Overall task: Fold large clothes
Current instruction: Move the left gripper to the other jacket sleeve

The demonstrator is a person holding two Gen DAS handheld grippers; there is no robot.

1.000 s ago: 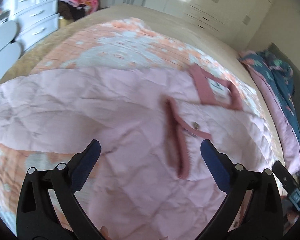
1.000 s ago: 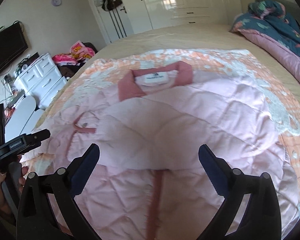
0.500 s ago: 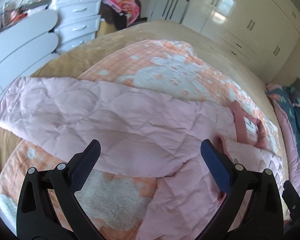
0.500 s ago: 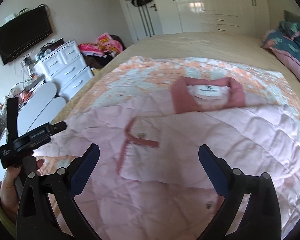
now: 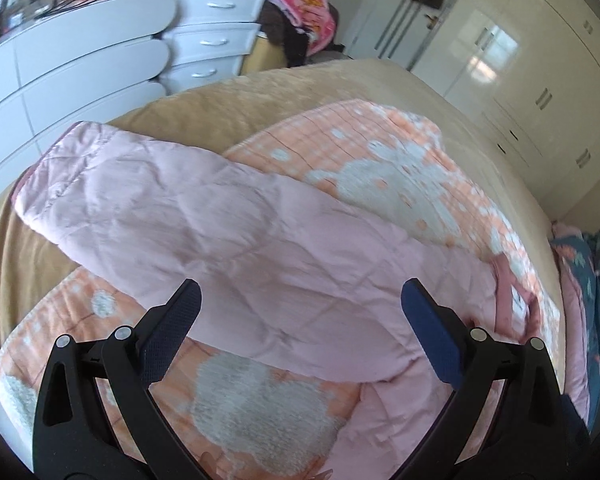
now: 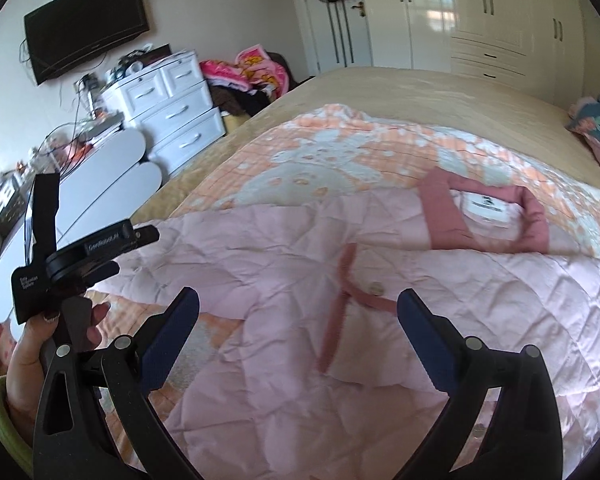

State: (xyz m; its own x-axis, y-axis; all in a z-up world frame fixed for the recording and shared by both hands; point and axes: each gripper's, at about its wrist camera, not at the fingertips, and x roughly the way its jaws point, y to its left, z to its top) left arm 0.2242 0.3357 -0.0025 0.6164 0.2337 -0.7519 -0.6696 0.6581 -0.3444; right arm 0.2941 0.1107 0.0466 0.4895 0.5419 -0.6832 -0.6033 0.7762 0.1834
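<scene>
Reaching for the outstretched sleeve (image 5: 148, 200) could go wrong: both hand-held grippers are spread wide and hold nothing, and the puffy quilted fabric may slip from a shallow pinch or bunch up, dragging the body crooked. The left hand-held gripper (image 5: 300, 304) hovers over the sleeve, which runs to the far left, its cuff past the blanket (image 5: 380, 168) onto the tan bedspread (image 5: 260, 100). The right hand-held gripper (image 6: 298, 306) hangs above the jacket (image 6: 480, 292), spread flat on the bed. Its pink shell looks thin, slick and creased, stitched in diamonds; the darker rose collar (image 6: 440, 216) and placket (image 6: 336, 320) look stiffer. The fleecy orange-and-white blanket may shift underneath.
</scene>
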